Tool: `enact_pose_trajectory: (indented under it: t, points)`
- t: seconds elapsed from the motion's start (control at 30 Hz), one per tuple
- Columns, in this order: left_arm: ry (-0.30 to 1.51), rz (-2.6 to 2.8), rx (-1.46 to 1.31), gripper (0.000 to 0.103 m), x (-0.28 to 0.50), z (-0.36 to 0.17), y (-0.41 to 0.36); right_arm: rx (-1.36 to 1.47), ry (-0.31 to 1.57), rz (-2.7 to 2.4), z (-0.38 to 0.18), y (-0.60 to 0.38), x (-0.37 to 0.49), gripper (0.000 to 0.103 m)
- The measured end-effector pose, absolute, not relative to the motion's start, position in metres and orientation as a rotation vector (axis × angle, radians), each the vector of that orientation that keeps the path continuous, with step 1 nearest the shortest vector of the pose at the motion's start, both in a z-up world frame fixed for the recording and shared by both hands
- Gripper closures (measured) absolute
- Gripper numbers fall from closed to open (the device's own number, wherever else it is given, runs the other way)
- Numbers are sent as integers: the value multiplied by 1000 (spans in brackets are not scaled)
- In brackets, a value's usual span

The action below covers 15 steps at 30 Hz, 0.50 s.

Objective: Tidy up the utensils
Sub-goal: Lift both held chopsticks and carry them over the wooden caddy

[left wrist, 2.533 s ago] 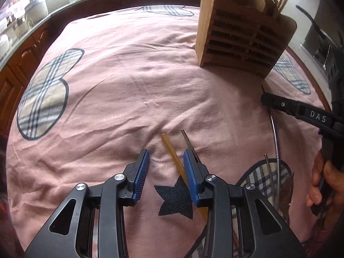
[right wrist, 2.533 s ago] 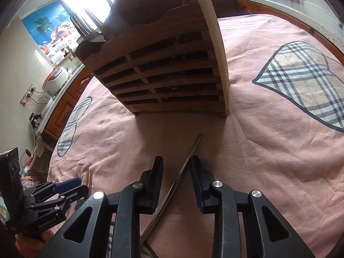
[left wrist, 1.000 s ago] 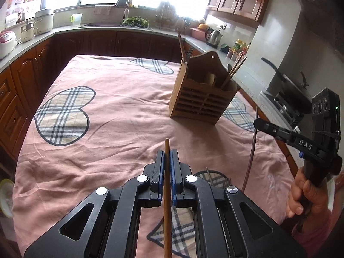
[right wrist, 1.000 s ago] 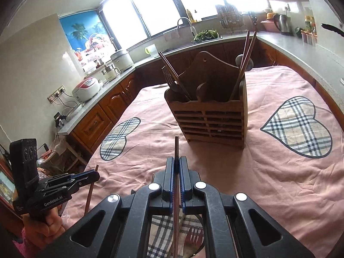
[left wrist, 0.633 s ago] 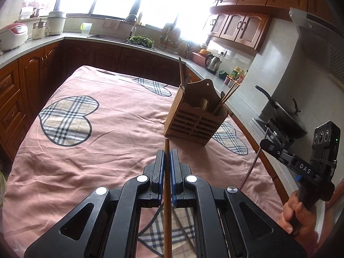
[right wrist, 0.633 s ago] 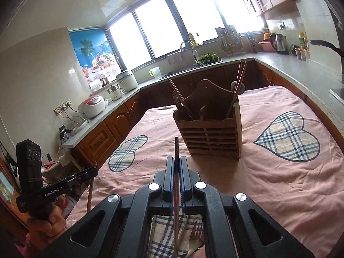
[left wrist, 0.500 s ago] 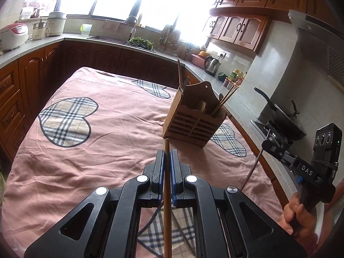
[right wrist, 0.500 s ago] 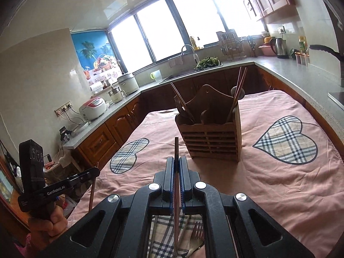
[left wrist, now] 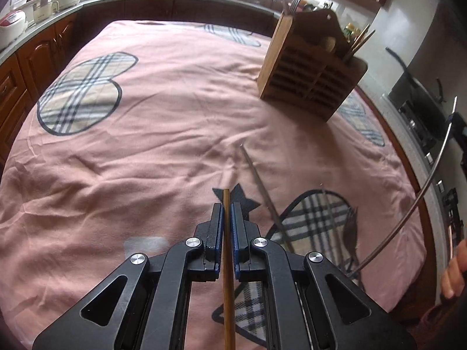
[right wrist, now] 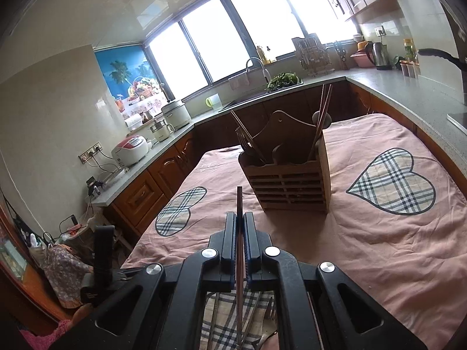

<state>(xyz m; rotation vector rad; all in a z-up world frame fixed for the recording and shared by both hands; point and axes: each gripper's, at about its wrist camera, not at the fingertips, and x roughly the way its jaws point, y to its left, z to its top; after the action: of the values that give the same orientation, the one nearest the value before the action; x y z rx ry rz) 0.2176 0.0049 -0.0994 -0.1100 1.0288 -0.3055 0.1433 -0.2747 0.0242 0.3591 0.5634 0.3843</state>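
the left hand-held gripper [left wrist: 227, 218] was clenched on a wooden chopstick [left wrist: 228, 277], which was carried above the pink cloth [left wrist: 146, 145] of the desk, its tip over a dark star patch [left wrist: 243, 201]. the right hand-held gripper [right wrist: 240, 233] was clenched on a dark metal chopstick [right wrist: 239, 204] — held well short of the wooden utensil holder [right wrist: 287, 183], which stood upright on the cloth with forks and chopsticks already in it. another metal chopstick [left wrist: 262, 189] and a fork [left wrist: 350, 227] were seen lying loose on the cloth — near a plaid heart patch [left wrist: 315, 215].
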Motion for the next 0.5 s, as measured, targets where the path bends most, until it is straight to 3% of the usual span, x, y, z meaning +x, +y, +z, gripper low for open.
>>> enact_pose_trajectory:
  t: [0.5]
  points:
    - [1119,-333,264,96,227,-113,-35,380,562,389,24,-283,148,99]
